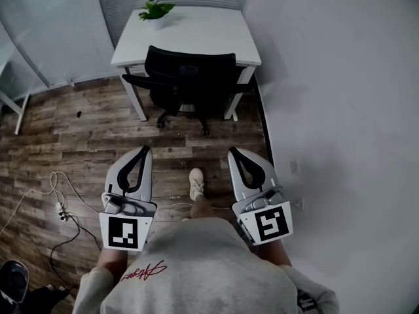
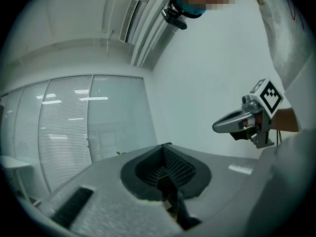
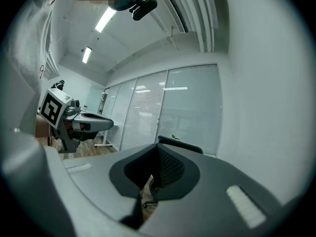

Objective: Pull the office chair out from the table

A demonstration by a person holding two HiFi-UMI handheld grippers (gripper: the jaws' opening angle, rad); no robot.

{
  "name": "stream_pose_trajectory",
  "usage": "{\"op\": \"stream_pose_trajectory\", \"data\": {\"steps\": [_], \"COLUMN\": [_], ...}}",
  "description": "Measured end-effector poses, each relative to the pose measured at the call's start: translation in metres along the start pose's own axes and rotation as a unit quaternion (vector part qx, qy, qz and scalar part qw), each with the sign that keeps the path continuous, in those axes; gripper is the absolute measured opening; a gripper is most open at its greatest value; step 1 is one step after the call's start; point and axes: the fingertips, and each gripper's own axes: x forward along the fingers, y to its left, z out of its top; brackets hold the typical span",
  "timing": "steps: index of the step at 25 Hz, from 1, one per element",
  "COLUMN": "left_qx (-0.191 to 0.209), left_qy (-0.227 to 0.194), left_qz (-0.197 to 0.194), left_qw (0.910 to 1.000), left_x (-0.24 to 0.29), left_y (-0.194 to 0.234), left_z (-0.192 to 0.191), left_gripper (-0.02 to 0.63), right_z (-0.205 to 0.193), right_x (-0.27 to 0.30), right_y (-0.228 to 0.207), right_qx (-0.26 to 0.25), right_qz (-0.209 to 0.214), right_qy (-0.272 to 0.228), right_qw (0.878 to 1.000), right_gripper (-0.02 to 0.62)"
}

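Approach stage, I judge — left gripper [image 1: 145, 149] and right gripper [image 1: 233, 151], jaws closed on nothing, must open and reach the office chair [image 1: 190, 77] well ahead.

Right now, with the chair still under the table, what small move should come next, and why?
Probably walk forward and bring both grippers toward the backrest of the office chair. The chair sits tucked under the white table, and a stretch of wood floor lies between it and the left gripper and right gripper. Both are shut and empty, so nothing can be gripped yet.
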Motion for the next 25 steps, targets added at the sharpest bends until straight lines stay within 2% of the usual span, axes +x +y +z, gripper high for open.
{"op": "stream_pose_trajectory", "data": {"steps": [6,10,16,20,23,25], "left_qx": [0.003,0.006,0.011,0.011,0.011,0.01], "left_qy": [0.005,0.002,0.008,0.009,0.021,0.028], "left_qz": [0.006,0.01,0.01,0.005,0.001,0.004], "left_qw": [1.0,0.9999,0.9999,0.9999,0.9997,0.9995], "left_x": [0.04,0.074,0.129,0.16,0.182,0.194], "left_y": [0.019,0.036,0.063,0.072,0.081,0.091], "left_z": [-0.015,-0.016,-0.018,-0.022,-0.029,-0.032], "left_gripper": [0.0,0.0,0.0,0.0,0.0,0.0], "right_z": [-0.008,-0.022,-0.007,-0.024,-0.019,-0.022], "right_x": [0.043,0.073,0.125,0.145,0.165,0.177], "right_y": [-0.023,-0.046,-0.081,-0.102,-0.118,-0.125], "right_qx": [-0.008,-0.011,0.003,0.007,0.009,0.004], "right_qz": [0.013,0.016,0.016,0.019,0.027,0.035], "right_qy": [-0.004,0.022,-0.012,0.019,-0.005,-0.001], "right_qw": [1.0,1.0,1.0,1.0,1.0,0.999], "right_gripper": [-0.002,-0.002,-0.002,-0.002,-0.002,-0.002]}}
